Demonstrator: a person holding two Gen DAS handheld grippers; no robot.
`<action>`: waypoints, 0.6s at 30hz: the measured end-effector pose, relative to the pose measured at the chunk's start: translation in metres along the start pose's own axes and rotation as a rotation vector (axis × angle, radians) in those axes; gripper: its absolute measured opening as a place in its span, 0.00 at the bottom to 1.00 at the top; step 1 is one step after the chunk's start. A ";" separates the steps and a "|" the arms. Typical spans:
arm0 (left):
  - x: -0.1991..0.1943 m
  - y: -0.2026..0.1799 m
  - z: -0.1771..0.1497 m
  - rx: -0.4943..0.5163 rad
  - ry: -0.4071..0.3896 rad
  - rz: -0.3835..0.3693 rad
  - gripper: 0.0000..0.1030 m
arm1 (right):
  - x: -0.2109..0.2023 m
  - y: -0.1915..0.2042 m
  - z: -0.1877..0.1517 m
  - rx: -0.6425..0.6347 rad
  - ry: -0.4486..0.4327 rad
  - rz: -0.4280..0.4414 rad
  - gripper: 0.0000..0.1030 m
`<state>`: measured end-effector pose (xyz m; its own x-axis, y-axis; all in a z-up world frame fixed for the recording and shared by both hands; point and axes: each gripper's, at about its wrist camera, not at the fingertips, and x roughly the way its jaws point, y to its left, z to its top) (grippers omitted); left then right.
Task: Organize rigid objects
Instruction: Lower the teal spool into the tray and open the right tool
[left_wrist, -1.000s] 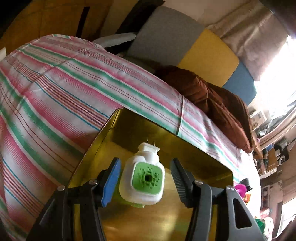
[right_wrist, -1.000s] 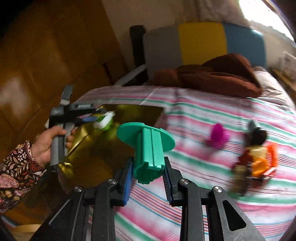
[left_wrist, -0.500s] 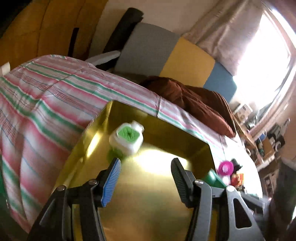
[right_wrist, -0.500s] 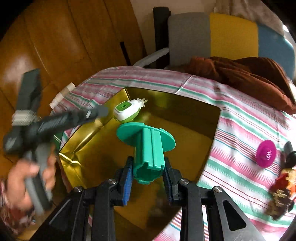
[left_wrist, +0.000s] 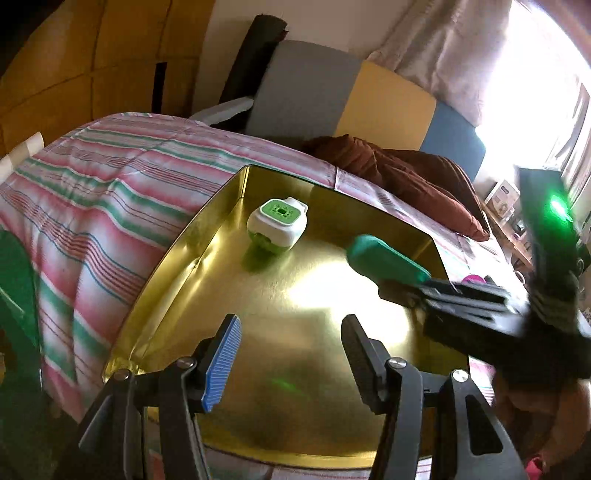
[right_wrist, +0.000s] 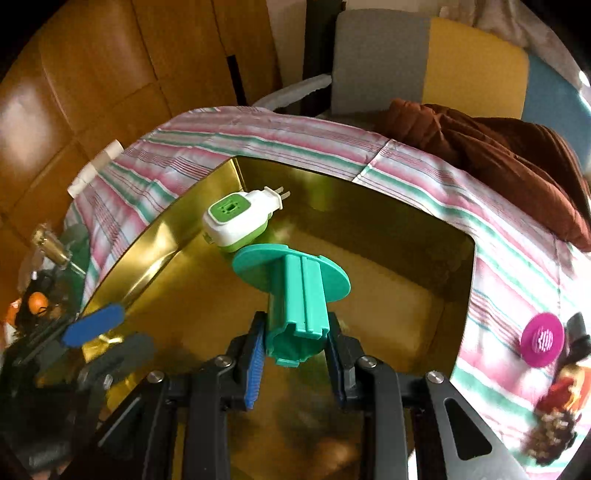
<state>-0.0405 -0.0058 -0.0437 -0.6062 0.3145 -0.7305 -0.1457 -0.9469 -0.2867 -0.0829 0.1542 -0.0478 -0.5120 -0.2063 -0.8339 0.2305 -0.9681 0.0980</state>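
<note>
1. Right gripper (right_wrist: 295, 352): its two fingers are clamped on the ribbed stem of a teal plastic spool (right_wrist: 295, 295). The spool's round flange points away from the gripper, and the part is held in the air above the gold tray (right_wrist: 406, 306).
2. Left gripper (left_wrist: 286, 360): fingers spread apart, nothing between them. It hovers over the near edge of the gold tray (left_wrist: 177, 280).
3. White-and-green plug-in device (left_wrist: 277, 225): lying on the tray floor near the far left corner, green face up. From the right wrist view its two metal prongs (right_wrist: 281, 192) point toward the tray's back wall.
4. The tray sits on a bed covered with a pink, green and white striped sheet (left_wrist: 92, 192).
5. A magenta disc (right_wrist: 542, 339) lies on the sheet to the right of the tray, beside a blurred cluster of small toys (right_wrist: 561, 398).
6. A brown blanket (right_wrist: 498, 155) is bunched behind the tray.
</note>
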 end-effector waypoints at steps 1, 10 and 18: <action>-0.002 0.000 -0.001 0.001 -0.005 -0.004 0.55 | 0.005 0.001 0.005 -0.004 0.007 -0.011 0.29; -0.005 0.002 -0.005 0.009 -0.005 0.001 0.55 | 0.040 -0.001 0.030 0.037 0.062 -0.111 0.29; -0.008 0.011 -0.005 -0.014 -0.005 0.005 0.55 | 0.059 -0.009 0.045 0.120 0.058 -0.164 0.30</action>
<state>-0.0336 -0.0181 -0.0440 -0.6110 0.3098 -0.7285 -0.1322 -0.9473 -0.2919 -0.1528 0.1440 -0.0736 -0.4855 -0.0398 -0.8733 0.0458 -0.9987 0.0200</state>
